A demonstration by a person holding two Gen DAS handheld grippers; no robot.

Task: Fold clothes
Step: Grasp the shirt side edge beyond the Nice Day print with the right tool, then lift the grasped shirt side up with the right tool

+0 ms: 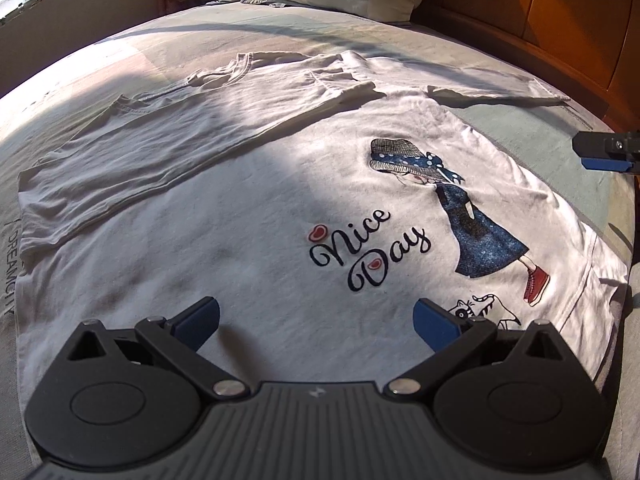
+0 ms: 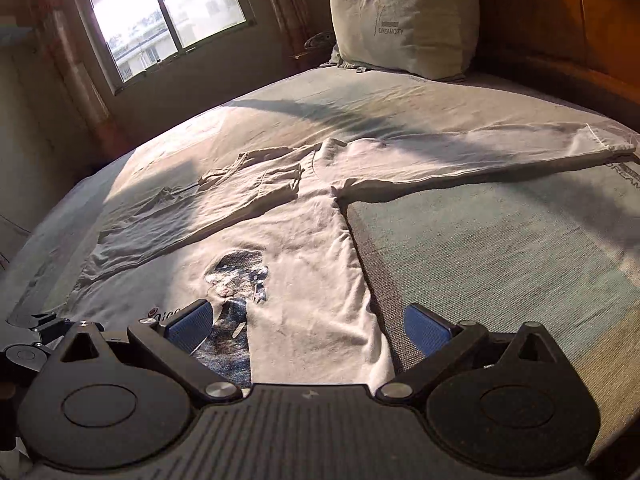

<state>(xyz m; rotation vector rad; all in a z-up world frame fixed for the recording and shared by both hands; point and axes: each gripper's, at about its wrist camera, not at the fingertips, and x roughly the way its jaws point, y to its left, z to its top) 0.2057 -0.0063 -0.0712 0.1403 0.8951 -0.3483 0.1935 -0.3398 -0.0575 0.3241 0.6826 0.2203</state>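
Hovering low over the bed (image 2: 500, 248), the left gripper (image 1: 316, 322) and right gripper (image 2: 306, 326) are holding their fingers spread wide, gripping nothing. A white shirt (image 1: 248, 216) is lying flat beneath them, one side folded inward, its free sleeve (image 2: 480, 152) stretching rightward and its long axis running toward the pillow (image 2: 404, 20).

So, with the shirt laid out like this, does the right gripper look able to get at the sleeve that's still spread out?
Probably yes. The right gripper is open and holds nothing, and the outstretched sleeve lies flat on the bed ahead of it, with only bare cover between. It is some way off, so a forward reach is needed.
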